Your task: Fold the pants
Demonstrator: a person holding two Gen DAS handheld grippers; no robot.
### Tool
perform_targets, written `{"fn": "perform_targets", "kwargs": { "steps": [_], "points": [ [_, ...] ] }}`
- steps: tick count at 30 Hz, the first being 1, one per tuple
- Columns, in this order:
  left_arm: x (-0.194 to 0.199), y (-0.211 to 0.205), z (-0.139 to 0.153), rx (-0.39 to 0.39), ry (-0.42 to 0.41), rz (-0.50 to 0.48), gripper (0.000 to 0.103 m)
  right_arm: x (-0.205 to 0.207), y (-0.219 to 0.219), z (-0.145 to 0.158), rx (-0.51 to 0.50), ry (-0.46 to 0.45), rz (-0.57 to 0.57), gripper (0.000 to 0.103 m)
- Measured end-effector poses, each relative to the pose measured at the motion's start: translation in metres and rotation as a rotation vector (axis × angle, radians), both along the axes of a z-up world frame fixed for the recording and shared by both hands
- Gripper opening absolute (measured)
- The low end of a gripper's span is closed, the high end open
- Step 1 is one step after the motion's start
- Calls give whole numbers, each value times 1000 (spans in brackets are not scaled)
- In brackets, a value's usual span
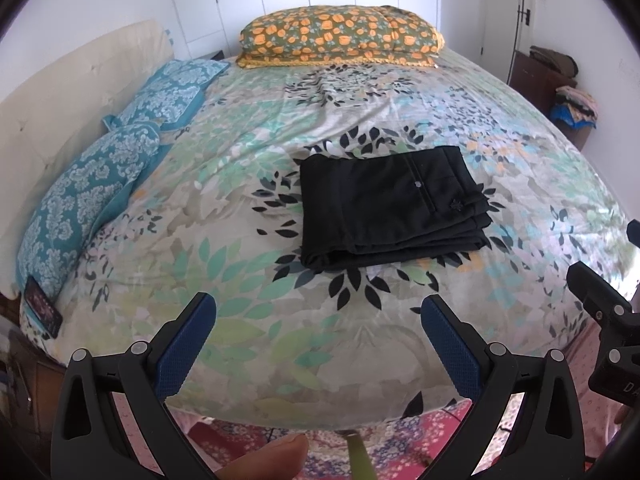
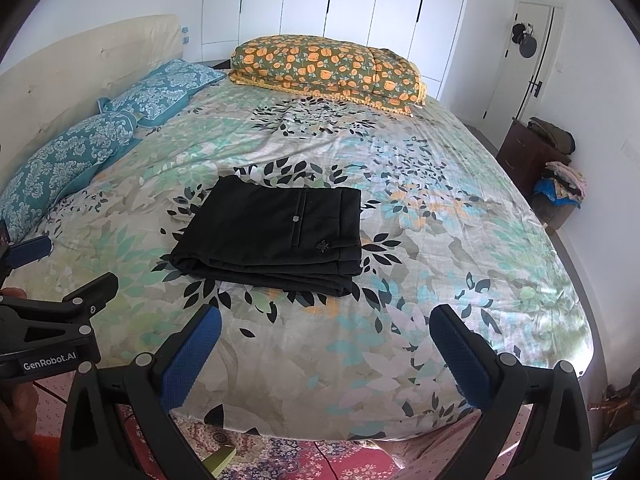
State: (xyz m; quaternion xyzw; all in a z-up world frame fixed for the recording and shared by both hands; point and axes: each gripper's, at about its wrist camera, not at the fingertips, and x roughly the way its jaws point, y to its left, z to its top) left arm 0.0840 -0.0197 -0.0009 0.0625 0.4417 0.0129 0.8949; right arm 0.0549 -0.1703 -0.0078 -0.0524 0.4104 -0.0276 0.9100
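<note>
Bedroom light falls across a wide bed (image 1: 224, 208) whose leafy cover carries everything that matters. Both tools hover off its near edge: the left gripper (image 1: 318, 316) has its blue-padded fingers (image 1: 188, 344) spread wide with nothing between them, and the right gripper (image 2: 325, 326) stands the same way, fingers (image 2: 192, 354) apart and empty. They sit back from the cloth, I'd guess, because the work looks finished and nothing needs pinching. Just beyond them, near the middle of the bed, the black pants (image 1: 384, 204) lie as a tidy stacked rectangle, several layers showing along the near edge, a back pocket with its button facing up. Placed flat and centred like that, the bundle has room on every side and shouldn't slide or unfold. Further out, two teal patterned pillows (image 1: 96, 176) lean by the cream headboard (image 1: 68, 88), well apart from the pants, and a folded orange-flowered quilt (image 1: 340, 36) rests along the far side. White wardrobe doors (image 2: 340, 4) close the background, with a dark cabinet (image 2: 524, 148) heaped with clothes by the wall.
</note>
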Motion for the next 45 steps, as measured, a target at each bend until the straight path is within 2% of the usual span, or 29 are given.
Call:
{"fn": "perform_targets", "kwargs": {
  "steps": [4,45],
  "points": [
    [-1,1,1,-31,-1,-5,102,-1,2,-1,1,6,2,103],
    [0,0,0,-10,-1,13,102,1,-2,-5,-10,27,2,103]
  ]
}}
